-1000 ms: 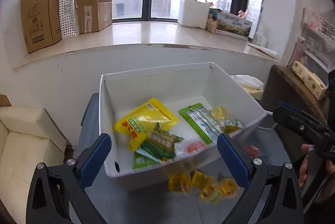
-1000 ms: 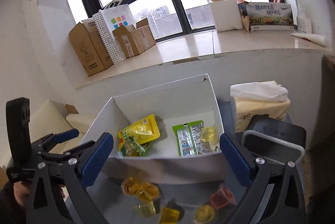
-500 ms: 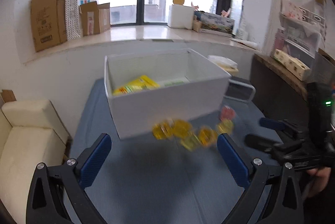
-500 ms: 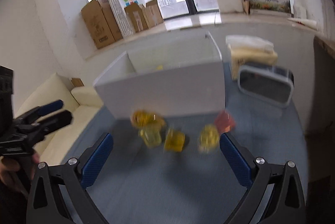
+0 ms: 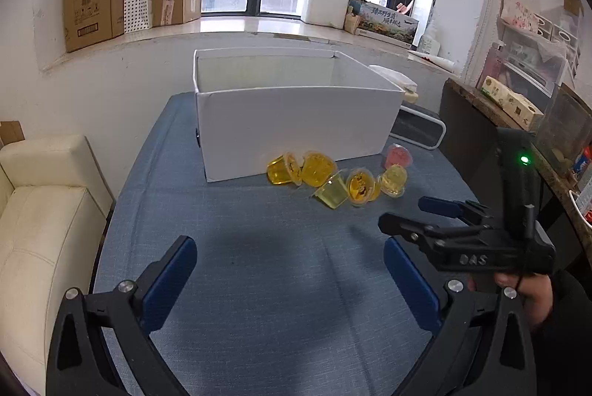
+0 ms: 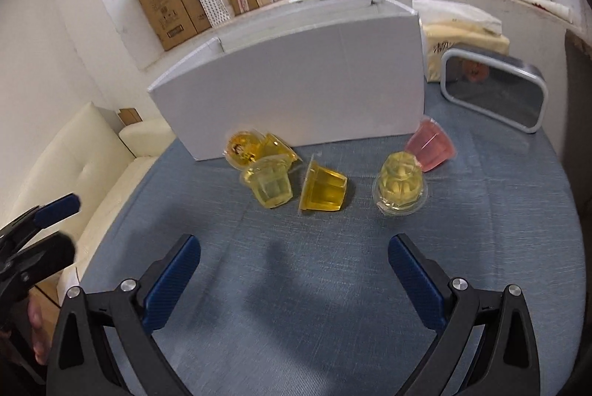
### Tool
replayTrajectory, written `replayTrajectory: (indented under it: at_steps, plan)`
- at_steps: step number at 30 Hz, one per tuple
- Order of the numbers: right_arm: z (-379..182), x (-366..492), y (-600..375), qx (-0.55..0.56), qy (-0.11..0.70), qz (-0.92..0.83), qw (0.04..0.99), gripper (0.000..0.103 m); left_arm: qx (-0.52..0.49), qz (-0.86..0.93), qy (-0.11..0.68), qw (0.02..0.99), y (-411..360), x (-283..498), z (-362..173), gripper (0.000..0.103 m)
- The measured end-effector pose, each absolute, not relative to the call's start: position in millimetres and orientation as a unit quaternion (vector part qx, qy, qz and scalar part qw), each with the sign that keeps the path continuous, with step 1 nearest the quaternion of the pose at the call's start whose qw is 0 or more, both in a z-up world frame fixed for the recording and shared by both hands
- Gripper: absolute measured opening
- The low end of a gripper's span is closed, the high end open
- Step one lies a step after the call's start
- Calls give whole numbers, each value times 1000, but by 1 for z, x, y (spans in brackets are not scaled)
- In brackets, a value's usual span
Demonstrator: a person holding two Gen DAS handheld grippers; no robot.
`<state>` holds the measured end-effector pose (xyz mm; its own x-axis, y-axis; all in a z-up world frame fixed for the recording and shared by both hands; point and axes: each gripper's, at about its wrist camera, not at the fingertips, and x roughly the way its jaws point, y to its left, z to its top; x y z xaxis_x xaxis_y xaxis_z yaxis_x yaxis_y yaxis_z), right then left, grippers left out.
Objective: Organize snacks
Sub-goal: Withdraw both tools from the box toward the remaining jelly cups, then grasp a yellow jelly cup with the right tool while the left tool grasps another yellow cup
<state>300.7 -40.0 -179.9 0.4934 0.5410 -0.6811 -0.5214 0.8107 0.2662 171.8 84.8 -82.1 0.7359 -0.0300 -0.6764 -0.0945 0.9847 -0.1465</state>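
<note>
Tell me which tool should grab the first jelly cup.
Right, probably. The right tool is open and faces the jelly cups squarely from close by. The left tool is open too, but the cups lie farther off and toward its right side.

Yellow jelly cups [image 6: 321,188] and one pink cup [image 6: 430,145], tipped, clustered beside white box [image 6: 296,81]
</note>
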Motion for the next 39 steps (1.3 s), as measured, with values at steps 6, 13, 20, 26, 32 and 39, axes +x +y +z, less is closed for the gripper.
replayTrajectory:
  at_steps: [6, 13, 20, 26, 32, 39]
  plan:
    - [-190, 326, -32, 17, 409, 305, 860, 103, -83, 20, 370, 925, 88, 171, -88, 103]
    - [-200, 352, -16, 3, 421, 306, 854, 94, -91, 30, 381, 920, 98, 172, -98, 103]
    - [-200, 360, -4, -16, 417, 338, 844, 68, -98, 33, 388, 916, 103, 175, -106, 103]
    - [-201, 352, -5, -41, 415, 357, 836, 46, -92, 27, 393, 915, 96, 177, -109, 103]
    - [-202, 333, -9, -62, 404, 363, 837, 45, -88, 22, 398, 913, 89, 181, -110, 103]
    - [-192, 303, -22, -71, 385, 372, 842, 34, -77, 14, 407, 910, 80, 200, -117, 103]
